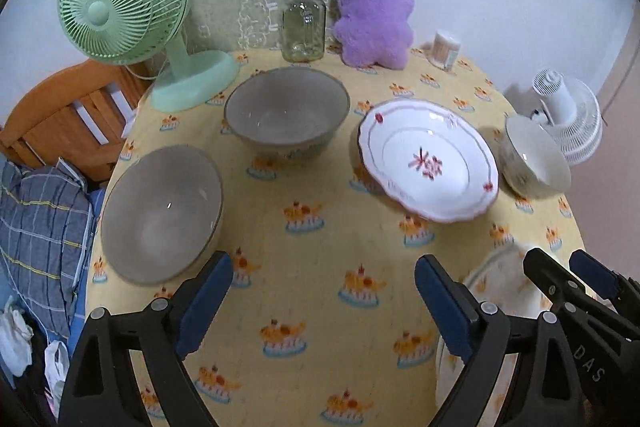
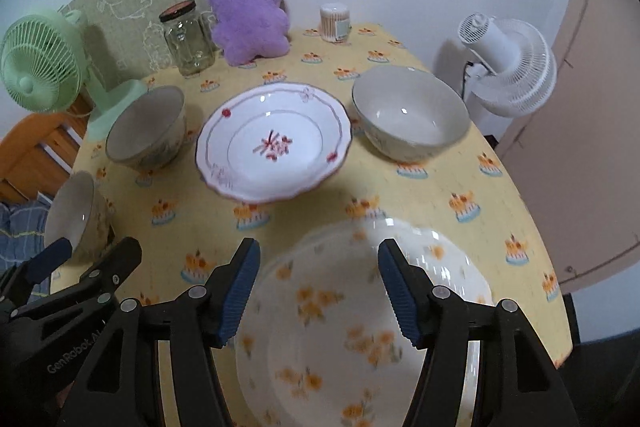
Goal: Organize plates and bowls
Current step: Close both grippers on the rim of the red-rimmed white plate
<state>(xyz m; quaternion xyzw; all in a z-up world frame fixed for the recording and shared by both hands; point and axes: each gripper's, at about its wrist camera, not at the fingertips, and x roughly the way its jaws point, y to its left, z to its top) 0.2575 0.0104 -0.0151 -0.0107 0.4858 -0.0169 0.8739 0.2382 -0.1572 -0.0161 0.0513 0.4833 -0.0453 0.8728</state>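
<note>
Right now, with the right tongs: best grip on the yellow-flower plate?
Pinch the raised near rim of the yellow-flower plate, coming in low from the near table edge. It lies flat under the open right tongs, too wide to straddle, so only the rim fits between the pads.

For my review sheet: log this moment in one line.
left gripper: open, empty | right gripper: open, above yellow-flowered plate | red-flowered plate, three bowls untouched

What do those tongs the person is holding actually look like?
Both tongs, left and right, are black plastic frames with triangular cut-outs and round grey rivets. Each finger ends in a dark blue ribbed pad. White lettering on the left one's body reads "GenRobot.AI". No cables or sleeves show.
</note>
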